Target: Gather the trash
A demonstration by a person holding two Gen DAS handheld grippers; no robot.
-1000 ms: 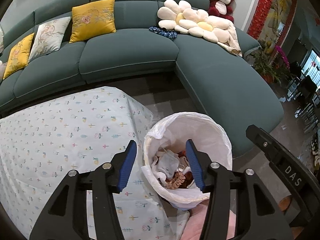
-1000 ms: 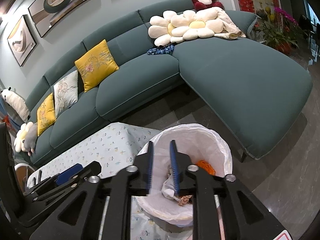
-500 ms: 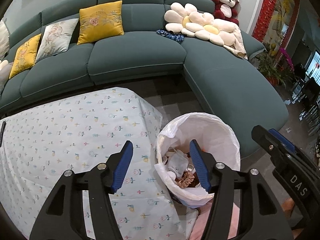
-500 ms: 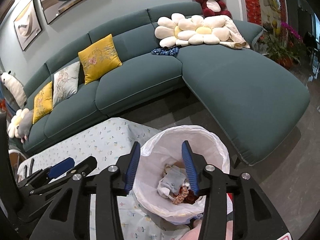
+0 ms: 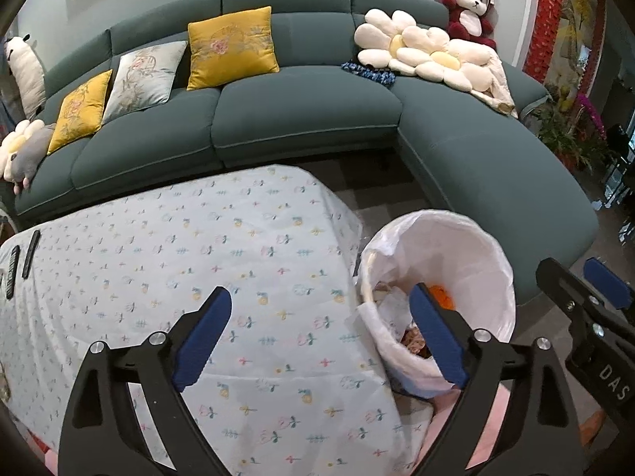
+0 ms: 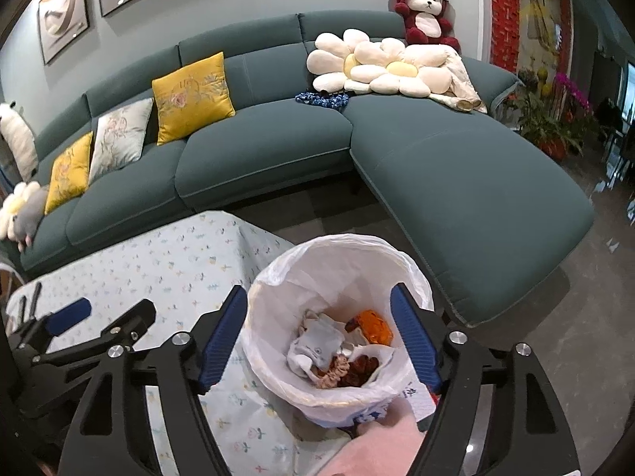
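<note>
Right wrist view has the lined trash bin [image 6: 337, 317] on the floor just beside the table [image 6: 158, 269], holding a grey cloth wad, an orange wrapper [image 6: 371, 325] and brownish scraps. Both the right gripper [image 6: 319, 337] and left gripper [image 5: 317, 337] have jaws spread and empty — I'd guess next up is scanning the table for leftovers, keeping clear of the liner's loose rim.

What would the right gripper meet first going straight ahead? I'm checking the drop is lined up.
Probably the trash inside the bin: the right gripper, jaws open, frames its mouth, though depth is unclear.
</note>
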